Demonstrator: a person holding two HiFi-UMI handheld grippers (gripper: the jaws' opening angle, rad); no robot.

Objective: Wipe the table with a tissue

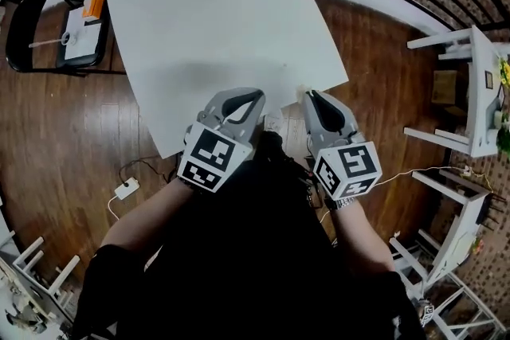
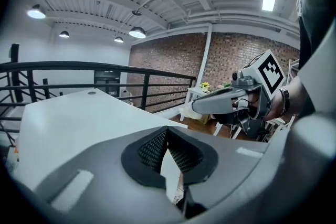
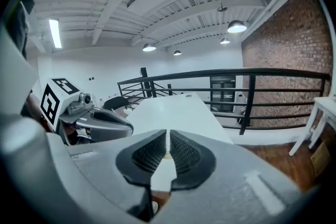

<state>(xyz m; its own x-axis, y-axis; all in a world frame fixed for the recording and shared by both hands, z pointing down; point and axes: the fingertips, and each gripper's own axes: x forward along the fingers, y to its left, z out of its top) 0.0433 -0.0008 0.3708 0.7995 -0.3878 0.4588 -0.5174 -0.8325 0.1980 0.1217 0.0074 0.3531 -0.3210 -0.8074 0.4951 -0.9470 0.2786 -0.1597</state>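
At far left, seen from above, a black folding chair stands on the dark wood floor, with a sheet of paper and an orange item on its seat. A small white power adapter lies on the floor nearer the person.

The large white rectangular tabletop fills the upper middle and is seen bare. Its long axis is judged to run away from the person, canted a little to the left.

The grey left tongs, topped by a black-and-white marker cube, are held over the tabletop's near edge, pointing forward and slightly right. In the left gripper view their black ribbed pads are pressed together at the tips, and nothing is pinched.

The grey right tongs are held just beside the tabletop's near right corner and point along its length. Their pads are drawn together to a thin slit, and nothing is gripped.

The two tongs are near each other but apart. This is judged to be a ready posture, with wiping not yet begun.

No tissue can be made out with certainty in any view, so its place, heading and long axis cannot be told. A tiny pale speck at the tabletop's near right edge is too small to identify.

At far right, white-framed furniture stands beyond a black metal railing.
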